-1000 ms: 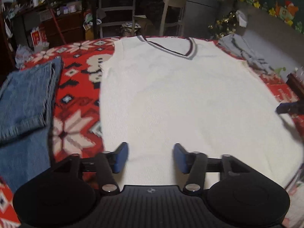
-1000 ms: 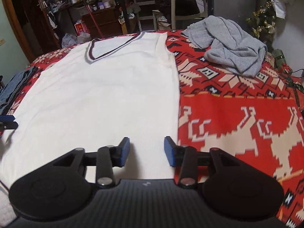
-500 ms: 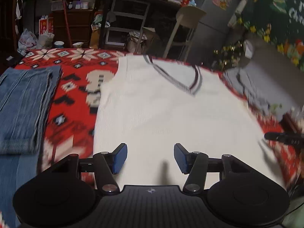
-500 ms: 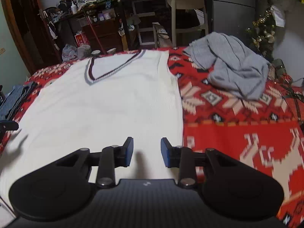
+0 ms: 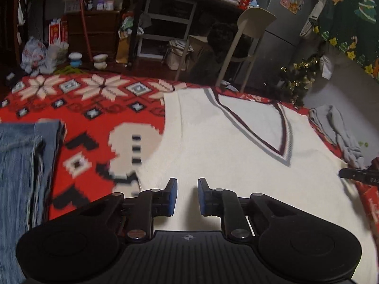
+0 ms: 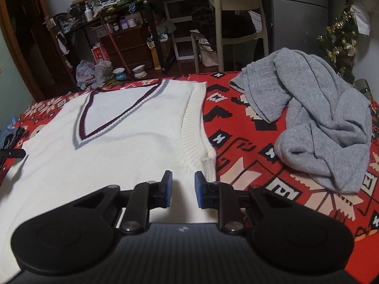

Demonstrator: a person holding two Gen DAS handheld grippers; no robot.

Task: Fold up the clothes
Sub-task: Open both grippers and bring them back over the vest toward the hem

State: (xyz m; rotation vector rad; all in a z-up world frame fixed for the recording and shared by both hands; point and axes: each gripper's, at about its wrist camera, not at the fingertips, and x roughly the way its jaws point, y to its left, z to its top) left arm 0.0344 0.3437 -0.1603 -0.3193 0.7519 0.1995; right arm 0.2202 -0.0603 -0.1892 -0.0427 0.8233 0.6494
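Observation:
A white knit vest (image 5: pixel 236 156) (image 6: pixel 132 156) with a dark-striped V-neck lies flat on a red patterned blanket (image 5: pixel 83 123) (image 6: pixel 248 165). My left gripper (image 5: pixel 187 184) hovers over the vest's left side, just inside its armhole edge. Its jaws are closing to a narrow gap, and only the flat fabric below shows between the blue pads. My right gripper (image 6: pixel 182 177) is over the vest's right side beside the ribbed armhole. Its jaws are closing too, with no fold pinched between them. Each view catches the other gripper's tip at its edge.
Folded blue jeans (image 5: pixel 21 165) lie left of the vest. A crumpled grey sweater (image 6: pixel 319 123) sits to the right on the blanket. Beyond the bed's far edge stand a pale chair (image 6: pixel 236 11), cluttered shelves and a small decorated tree (image 6: pixel 341 35).
Both grippers have moved forward over the vest from its hem toward the armholes and neckline. Both pairs of jaws have narrowed from wide apart to a small gap.

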